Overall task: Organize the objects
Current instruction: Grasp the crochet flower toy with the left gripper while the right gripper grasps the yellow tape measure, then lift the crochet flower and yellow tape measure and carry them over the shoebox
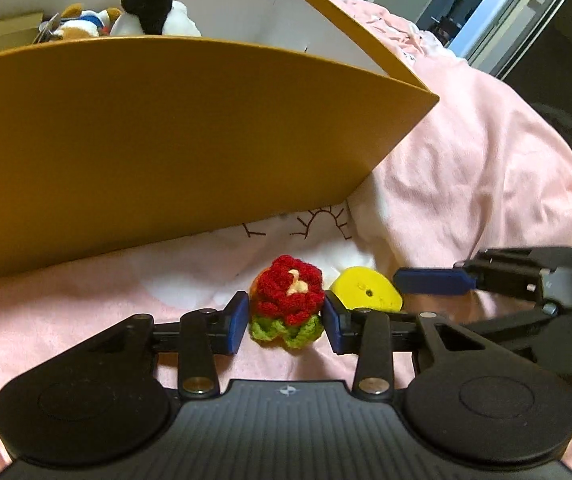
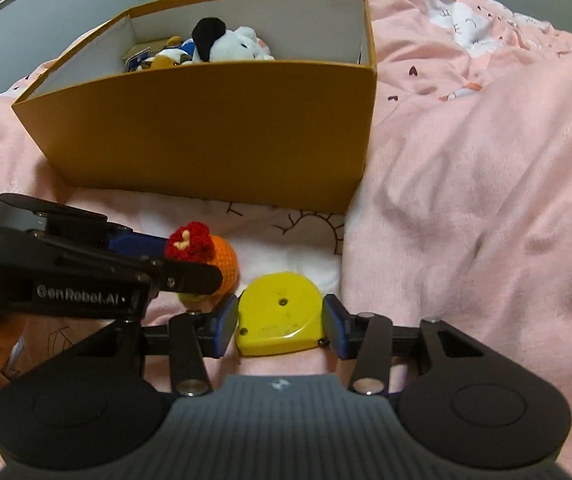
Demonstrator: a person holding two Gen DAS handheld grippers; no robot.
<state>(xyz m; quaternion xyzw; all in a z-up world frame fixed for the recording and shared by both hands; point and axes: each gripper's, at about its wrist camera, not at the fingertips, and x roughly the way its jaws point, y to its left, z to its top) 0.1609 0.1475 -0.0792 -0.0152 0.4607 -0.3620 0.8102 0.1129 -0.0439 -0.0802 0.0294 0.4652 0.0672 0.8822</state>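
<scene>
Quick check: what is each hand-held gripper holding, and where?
Left hand-held gripper: crochet flower, by its sides. Right hand-held gripper: yellow tape measure, pads against its edges.

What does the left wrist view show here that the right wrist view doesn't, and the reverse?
Left wrist only: the crochet flower's green base, between the left gripper pads, and a doorway.

Right wrist only: the flower's orange body, and the yellow tape measure whole, between the right gripper pads.

Both: the orange box holding plush toys on the pink blanket.
</scene>
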